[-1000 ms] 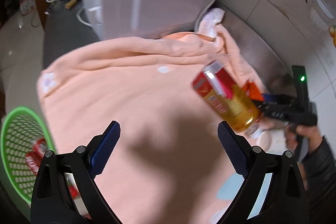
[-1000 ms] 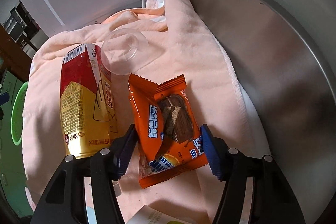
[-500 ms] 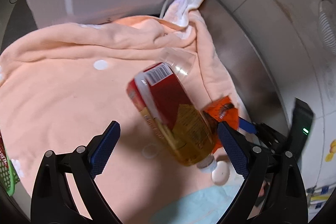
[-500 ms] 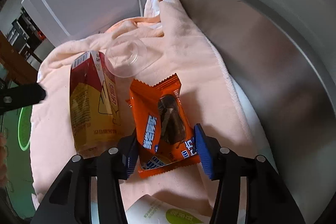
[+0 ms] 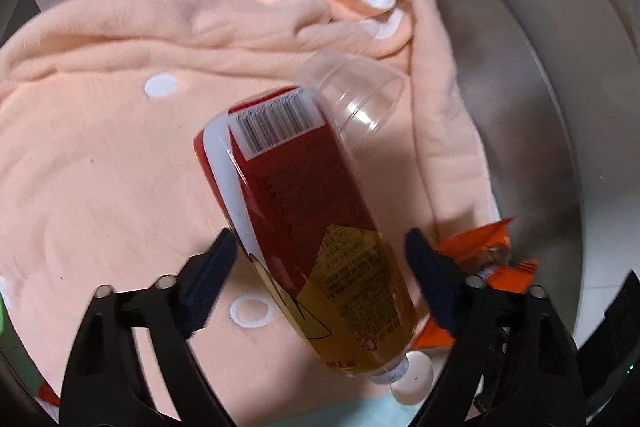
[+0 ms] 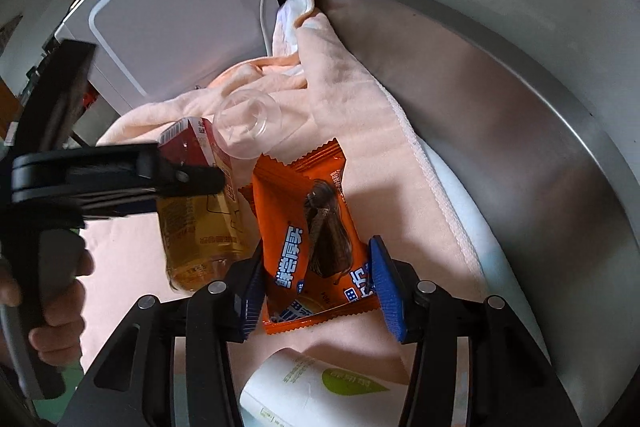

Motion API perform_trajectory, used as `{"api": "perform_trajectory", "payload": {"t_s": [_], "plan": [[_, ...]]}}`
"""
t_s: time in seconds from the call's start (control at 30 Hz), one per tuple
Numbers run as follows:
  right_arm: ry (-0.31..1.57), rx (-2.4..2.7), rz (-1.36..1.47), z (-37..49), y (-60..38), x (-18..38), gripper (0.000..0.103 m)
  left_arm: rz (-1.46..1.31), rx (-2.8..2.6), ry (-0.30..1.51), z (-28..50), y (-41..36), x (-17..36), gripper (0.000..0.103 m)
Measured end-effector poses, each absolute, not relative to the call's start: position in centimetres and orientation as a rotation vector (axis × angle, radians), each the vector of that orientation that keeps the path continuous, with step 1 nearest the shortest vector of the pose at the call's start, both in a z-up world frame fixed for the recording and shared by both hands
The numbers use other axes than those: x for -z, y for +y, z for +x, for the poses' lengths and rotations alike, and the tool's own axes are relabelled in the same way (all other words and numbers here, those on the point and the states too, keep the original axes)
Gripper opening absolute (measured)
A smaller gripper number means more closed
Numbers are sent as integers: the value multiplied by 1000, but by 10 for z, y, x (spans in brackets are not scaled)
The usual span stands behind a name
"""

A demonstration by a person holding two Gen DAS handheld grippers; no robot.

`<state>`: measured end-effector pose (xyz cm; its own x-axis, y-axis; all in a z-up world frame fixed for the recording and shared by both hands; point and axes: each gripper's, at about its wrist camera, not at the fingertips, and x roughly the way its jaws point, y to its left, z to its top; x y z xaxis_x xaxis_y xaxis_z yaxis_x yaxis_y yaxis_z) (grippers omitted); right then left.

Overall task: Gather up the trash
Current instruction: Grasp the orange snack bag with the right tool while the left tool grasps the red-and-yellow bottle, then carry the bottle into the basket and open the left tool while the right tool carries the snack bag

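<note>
A: Where the peach towel (image 5: pixel 120 167) covers the surface (image 6: pixel 500 115), where does the trash lie?

B: A bottle (image 5: pixel 304 227) with a red and gold label lies on its side on the towel, base toward 11 o'clock and white cap toward 5 o'clock in the left wrist view. A clear plastic cup (image 5: pixel 356 95) lies tipped just beyond the bottle's base, touching or overlapping it.

A: And the left tongs (image 5: pixel 320 267)?

B: They stand wide, one finger on each side of the bottle's lower body. The left finger looks to be at the bottle's edge, the right one apart from it; whether either truly touches cannot be told.

A: What about the right tongs (image 6: pixel 316 287)?

B: They are partly closed around an orange snack wrapper (image 6: pixel 316 227), a blue pad at each side of its near end. Contact on the left pad looks likely, but a firm grip cannot be told. The wrapper lies flat on the towel, just beside the bottle at its 3 o'clock in the right wrist view.

A: Anything else nearby?

B: A white paper cup (image 6: pixel 312 387) with a green leaf mark lies at 6 o'clock below the wrapper, and a white appliance (image 6: pixel 168 27) stands at 11 o'clock behind the towel.
</note>
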<state>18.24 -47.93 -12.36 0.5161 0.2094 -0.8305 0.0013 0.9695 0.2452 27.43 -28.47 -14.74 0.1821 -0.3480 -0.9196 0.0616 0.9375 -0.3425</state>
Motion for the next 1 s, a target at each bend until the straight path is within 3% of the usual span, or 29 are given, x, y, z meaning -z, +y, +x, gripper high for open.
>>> {"api": "perform_trajectory", "payload": {"t_s": [0.47,1.0], "plan": [[972,-167,218,160,-454,102,47,-275,364,1301,245,-250,124,73],[937,-338,157,139,-353,69,47,-400,369,1186,186,-93,85,72]]}}
